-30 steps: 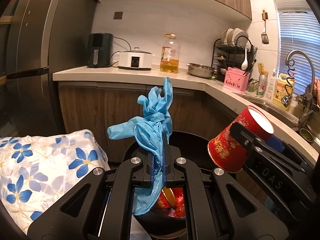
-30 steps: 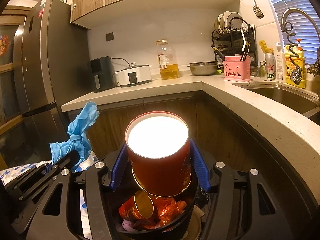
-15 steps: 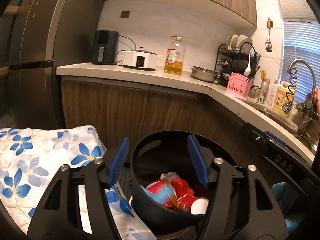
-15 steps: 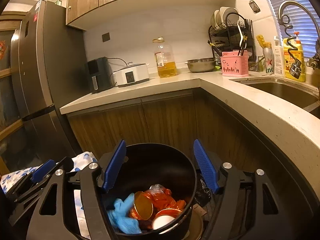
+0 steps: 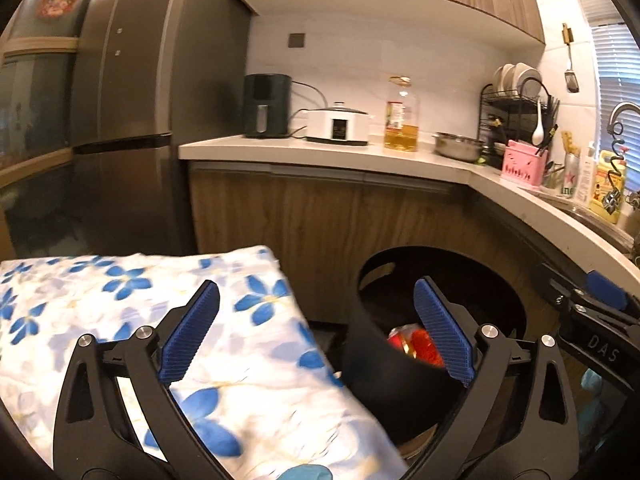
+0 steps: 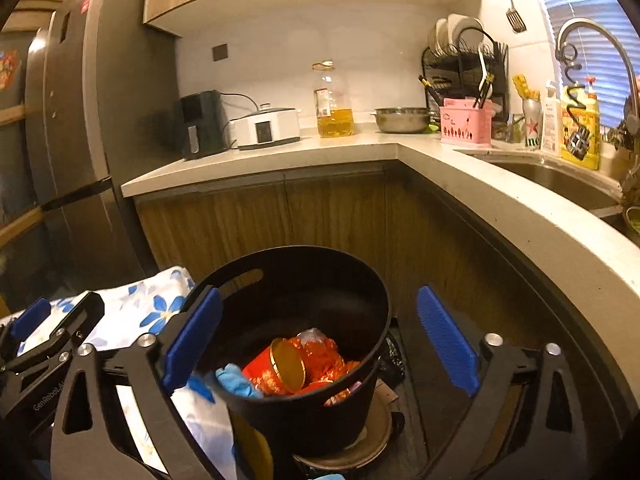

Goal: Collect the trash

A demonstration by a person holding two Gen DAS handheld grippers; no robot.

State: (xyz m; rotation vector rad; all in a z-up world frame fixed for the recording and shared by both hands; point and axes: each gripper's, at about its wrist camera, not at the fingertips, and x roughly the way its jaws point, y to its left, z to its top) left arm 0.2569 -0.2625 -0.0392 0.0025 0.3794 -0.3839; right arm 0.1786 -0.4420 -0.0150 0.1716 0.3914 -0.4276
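Now both jaws are wide apart and empty. Left hand-held gripper has just been opening, nothing between its blue pads; it sits over the edge of the floral cloth, with the black bin just to its right. Its right pad overlaps the bin's opening in the left wrist view. Right hand-held gripper has also just been opening, nothing clamped; its fingers straddle the bin from above, left pad in front of the rim, right pad clear of the bin wall.

Trash is in the bin: red cup lying on its side with the gold inside facing up, blue glove beside it on the left, crumpled red wrappers behind. From the left wrist view only a bit of the red trash shows over the rim.

Bin stands on a round base on the floor, against the wooden cabinets in the corner below the tabletop. On the tabletop: air fryer, white cooker, oil bottle, steel bowl, pink caddy, dish rack. Sink and tap at far right, fridge at left. Left wrist view is somewhat blurred.
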